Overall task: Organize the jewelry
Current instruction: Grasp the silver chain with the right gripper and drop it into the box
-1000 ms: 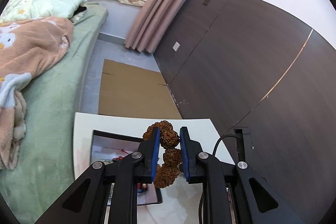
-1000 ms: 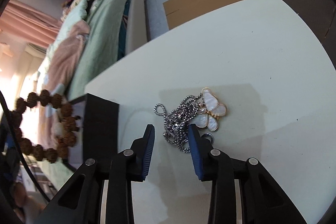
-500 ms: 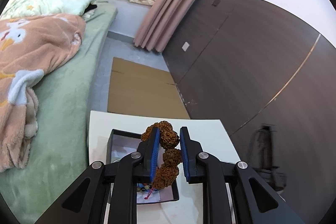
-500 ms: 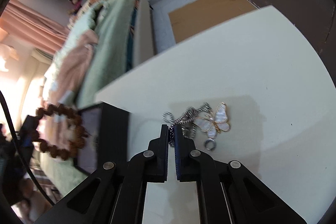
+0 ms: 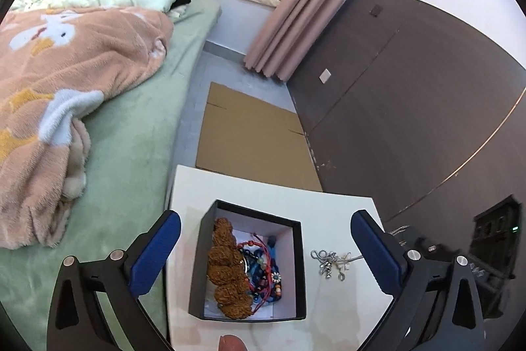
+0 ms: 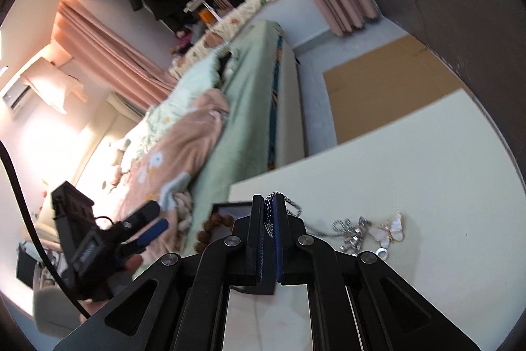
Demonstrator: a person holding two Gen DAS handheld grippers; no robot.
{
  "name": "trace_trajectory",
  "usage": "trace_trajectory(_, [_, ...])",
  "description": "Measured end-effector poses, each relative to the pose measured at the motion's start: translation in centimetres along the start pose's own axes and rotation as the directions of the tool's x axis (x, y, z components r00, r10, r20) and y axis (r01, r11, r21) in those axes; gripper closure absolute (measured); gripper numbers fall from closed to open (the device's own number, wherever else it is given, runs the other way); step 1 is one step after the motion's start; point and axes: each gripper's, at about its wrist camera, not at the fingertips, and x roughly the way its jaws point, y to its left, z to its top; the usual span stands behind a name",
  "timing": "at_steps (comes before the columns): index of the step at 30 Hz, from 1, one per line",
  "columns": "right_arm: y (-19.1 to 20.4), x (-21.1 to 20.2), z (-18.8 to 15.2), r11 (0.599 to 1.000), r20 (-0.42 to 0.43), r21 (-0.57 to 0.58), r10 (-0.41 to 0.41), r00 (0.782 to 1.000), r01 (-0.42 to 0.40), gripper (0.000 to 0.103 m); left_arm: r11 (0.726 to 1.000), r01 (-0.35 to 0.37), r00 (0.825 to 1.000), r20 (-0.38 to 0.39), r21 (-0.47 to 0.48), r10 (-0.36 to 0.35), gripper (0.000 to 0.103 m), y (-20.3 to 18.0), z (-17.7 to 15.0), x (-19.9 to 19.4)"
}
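Observation:
My left gripper (image 5: 266, 252) hangs over the black box (image 5: 298, 272), its jaws opening wide with nothing between them. The brown bead bracelet (image 5: 227, 268) lies inside the box beside several coloured bracelets (image 5: 263, 265). To the right of the box, the silver chain (image 5: 323, 260) rests on the white table (image 5: 263, 189). In the right wrist view my right gripper (image 6: 269, 203) is shut on the silver chain (image 6: 270, 213), which trails down to the butterfly pendant (image 6: 389, 231) on the table. The left gripper (image 6: 149, 221) shows at the left in a hand.
A bed with a green sheet (image 5: 131, 153) and a pink blanket (image 5: 65, 71) runs along the table's left side. Flat cardboard (image 5: 250, 137) lies on the floor beyond the table. Dark wall panels (image 5: 411, 104) stand on the right.
My left gripper has opened and the brown bracelet has dropped into the box. My right gripper shut on the silver chain and rose, lifting one end of it.

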Motion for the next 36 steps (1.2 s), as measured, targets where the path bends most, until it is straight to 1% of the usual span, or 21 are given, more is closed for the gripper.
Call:
trace_trajectory(2, [0.9,-0.8,0.6,1.0,0.028,-0.014,0.006,1.0,-0.005,0.096,1.0,-0.007,1.0,0.004,-0.005,0.007,0.0,0.2,0.1,-0.1])
trace_trajectory(9, [4.1,-3.7,2.3,0.999,0.108,-0.042,0.022,0.994,-0.018,0.096,1.0,0.019,0.999,0.035,0.007,-0.019,0.0,0.4,0.7,-0.9])
trace_trajectory(12, [5.8,-5.1,3.5,0.998,0.151,-0.065,0.021,0.988,-0.011,0.096,0.999,0.035,0.998,0.049,0.023,-0.036,0.0,0.2,0.8,-1.4])
trace_trajectory(17, [8.9,-7.0,5.4,0.995,0.193,-0.101,0.009,0.981,0.011,0.096,0.998,0.048,0.994,0.093,0.048,-0.053,0.0,0.0,1.3,-2.9])
trace_trajectory(25, [14.1,-9.1,7.2,0.985,0.244,-0.167,-0.003,0.97,0.045,0.096,0.996,0.081,0.987,0.138,0.026,-0.084,0.0,1.2,2.0,-4.8])
trace_trajectory(29, [17.0,-10.0,8.0,0.977,0.265,-0.207,0.015,0.964,0.042,0.096,0.996,0.083,0.985,0.151,0.03,-0.087,0.0,1.5,2.1,-5.5])
trace_trajectory(33, [19.7,-9.9,8.6,0.968,0.276,-0.249,0.03,0.961,0.041,0.096,0.995,0.094,0.983,0.159,0.027,-0.097,0.0,1.9,2.2,-6.2])
trace_trajectory(36, [20.8,-9.2,8.7,0.963,0.275,-0.266,0.032,0.961,0.044,0.096,0.995,0.093,0.981,0.168,0.025,-0.096,0.0,2.3,2.3,-6.6])
